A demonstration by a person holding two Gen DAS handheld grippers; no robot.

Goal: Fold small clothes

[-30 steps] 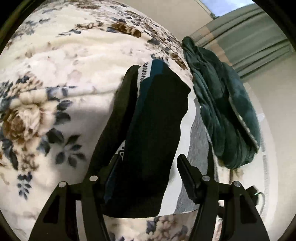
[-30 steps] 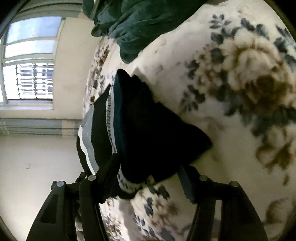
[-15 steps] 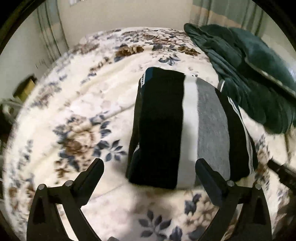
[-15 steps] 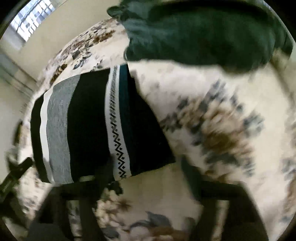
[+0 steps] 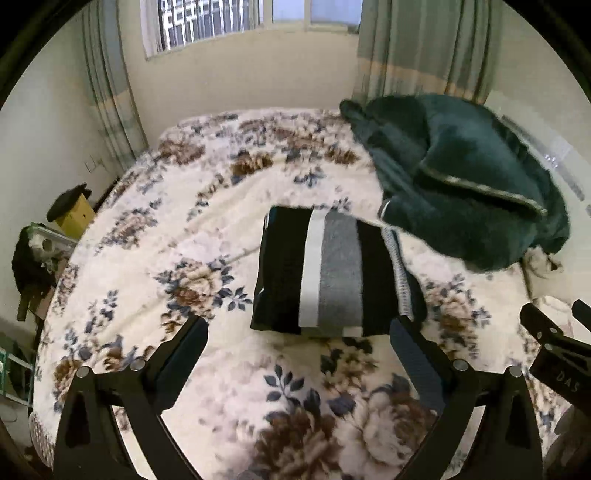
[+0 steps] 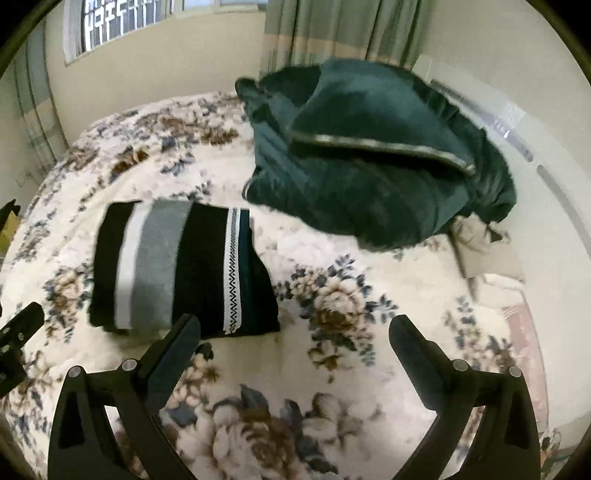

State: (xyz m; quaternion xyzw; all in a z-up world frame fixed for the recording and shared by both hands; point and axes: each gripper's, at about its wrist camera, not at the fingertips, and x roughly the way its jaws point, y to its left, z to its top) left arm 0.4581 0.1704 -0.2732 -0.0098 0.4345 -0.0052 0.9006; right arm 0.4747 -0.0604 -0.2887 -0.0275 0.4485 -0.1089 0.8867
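Note:
A folded striped garment [image 5: 328, 273], black with white and grey bands and a zigzag trim, lies flat on the floral bed cover [image 5: 207, 229]. It also shows in the right wrist view [image 6: 177, 269], left of centre. My left gripper [image 5: 297, 332] is open and empty, raised above the bed just short of the garment's near edge. My right gripper [image 6: 295, 334] is open and empty, to the right of the garment's near corner. Part of the right gripper shows at the right edge of the left wrist view [image 5: 554, 354].
A heap of dark green plush fabric [image 5: 461, 177] lies on the bed beyond and right of the garment, also in the right wrist view [image 6: 369, 162]. Curtains [image 5: 424, 48] and a barred window [image 5: 207, 18] stand behind. Clutter and a yellow box [image 5: 74, 210] sit off the bed's left side.
Both grippers have let go of the garment, opened wide and pulled back and up. The garment now lies folded flat on the bed.

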